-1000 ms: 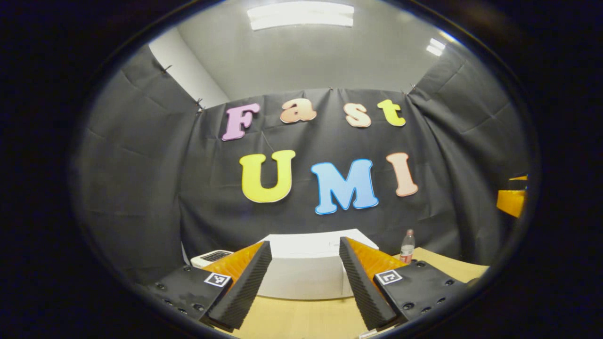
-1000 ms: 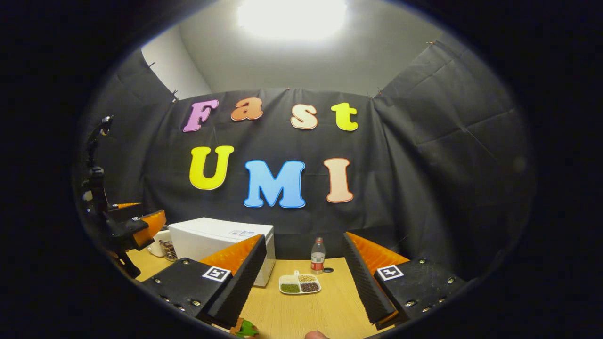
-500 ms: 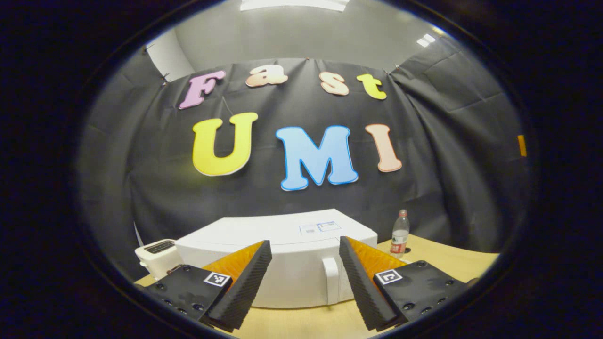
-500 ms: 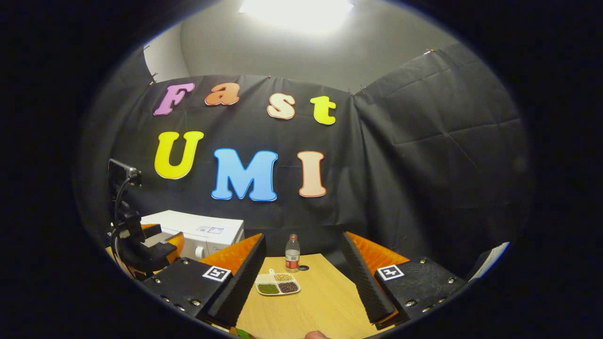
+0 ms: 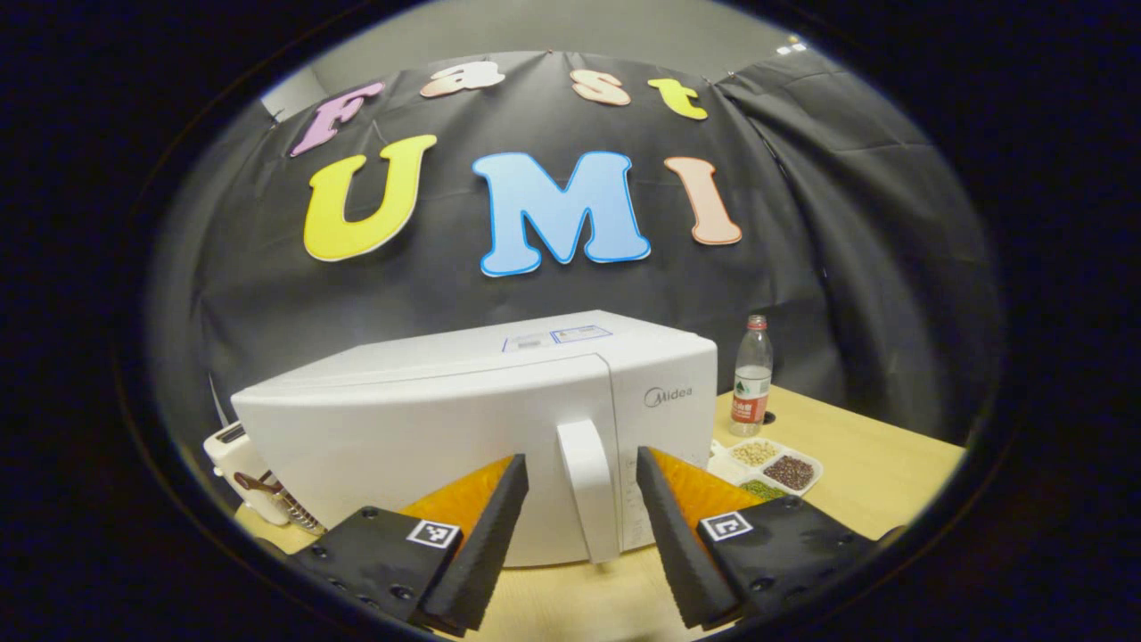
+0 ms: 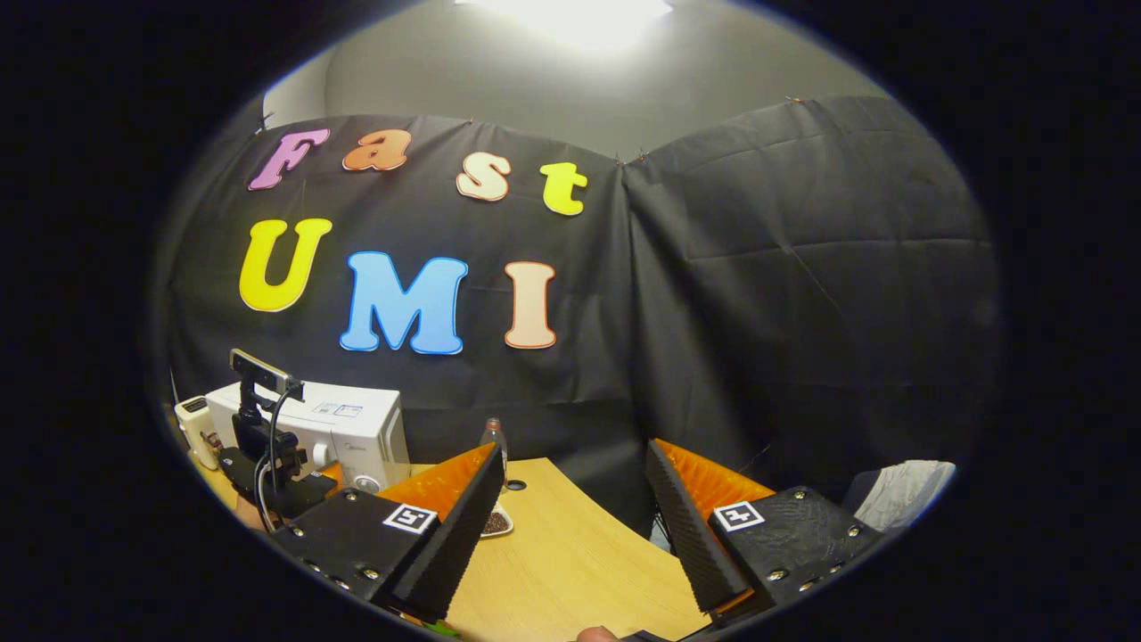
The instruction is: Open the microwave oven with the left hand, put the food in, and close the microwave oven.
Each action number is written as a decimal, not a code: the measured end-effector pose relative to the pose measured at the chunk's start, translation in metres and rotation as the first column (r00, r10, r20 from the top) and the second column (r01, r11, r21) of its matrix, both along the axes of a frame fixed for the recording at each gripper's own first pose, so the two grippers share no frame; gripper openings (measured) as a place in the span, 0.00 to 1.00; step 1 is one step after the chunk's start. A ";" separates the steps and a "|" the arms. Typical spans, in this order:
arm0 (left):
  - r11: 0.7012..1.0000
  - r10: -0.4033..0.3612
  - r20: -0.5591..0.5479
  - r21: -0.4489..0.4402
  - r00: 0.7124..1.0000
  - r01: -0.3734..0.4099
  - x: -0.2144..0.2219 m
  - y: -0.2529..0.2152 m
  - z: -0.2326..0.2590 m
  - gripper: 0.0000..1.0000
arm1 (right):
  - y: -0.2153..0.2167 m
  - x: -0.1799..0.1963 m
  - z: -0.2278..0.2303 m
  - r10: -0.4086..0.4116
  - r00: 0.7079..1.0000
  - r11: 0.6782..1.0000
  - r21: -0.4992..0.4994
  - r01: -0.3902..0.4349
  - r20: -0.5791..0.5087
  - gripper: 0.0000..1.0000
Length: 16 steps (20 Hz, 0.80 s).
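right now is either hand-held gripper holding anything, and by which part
Nothing is held. The left hand-held gripper is open, its fingers either side of the microwave door handle without pressing it. The right hand-held gripper is open over the table.

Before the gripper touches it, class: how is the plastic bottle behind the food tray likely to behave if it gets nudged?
The plastic bottle stands upright, tall and narrow, so a knock near its cap would probably tip it. It looks round, so once down it may roll across the table. It appears light and thin-walled, so it would likely slide rather than resist. How full it is cannot be told.
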<state>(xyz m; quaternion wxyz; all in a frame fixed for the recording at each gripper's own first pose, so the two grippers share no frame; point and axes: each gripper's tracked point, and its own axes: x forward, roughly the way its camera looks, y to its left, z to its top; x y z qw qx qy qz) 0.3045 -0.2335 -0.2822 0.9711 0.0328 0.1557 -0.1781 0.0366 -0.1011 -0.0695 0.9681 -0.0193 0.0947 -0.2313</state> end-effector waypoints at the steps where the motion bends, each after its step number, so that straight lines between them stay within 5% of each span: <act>1: 1.000 -0.001 -0.001 -0.003 1.000 0.001 0.000 -0.003 -0.002 0.82 | 0.001 -0.003 0.003 -0.004 1.000 1.000 -0.001 0.004 -0.001 0.97; 2: 1.000 0.005 -0.001 0.002 1.000 -0.005 0.002 -0.004 -0.002 0.63 | 0.000 -0.006 0.005 -0.007 1.000 1.000 -0.006 0.007 0.002 0.97; 5: 1.000 0.025 -0.024 0.004 0.999 -0.025 0.006 -0.007 -0.007 0.32 | -0.004 -0.020 0.009 -0.013 1.000 0.999 -0.031 0.013 0.003 0.97; 8: 0.997 0.049 -0.089 -0.059 0.995 -0.055 0.002 -0.004 -0.005 0.32 | -0.010 -0.034 0.004 -0.009 1.000 0.999 -0.031 0.009 -0.024 0.97; 9: 0.997 0.053 -0.092 -0.053 0.994 -0.058 0.000 -0.002 -0.003 0.21 | -0.013 -0.038 0.006 -0.013 1.000 1.000 -0.026 0.012 -0.023 0.97; 12: 0.997 0.046 -0.111 -0.057 0.993 -0.052 -0.002 -0.003 -0.002 0.12 | -0.019 -0.049 0.006 0.000 1.000 1.000 -0.009 -0.001 -0.020 0.97; 16: 0.998 0.042 -0.067 -0.036 0.997 -0.045 -0.048 0.015 0.010 0.17 | -0.023 -0.052 0.009 0.041 0.999 0.999 0.015 -0.041 0.003 0.97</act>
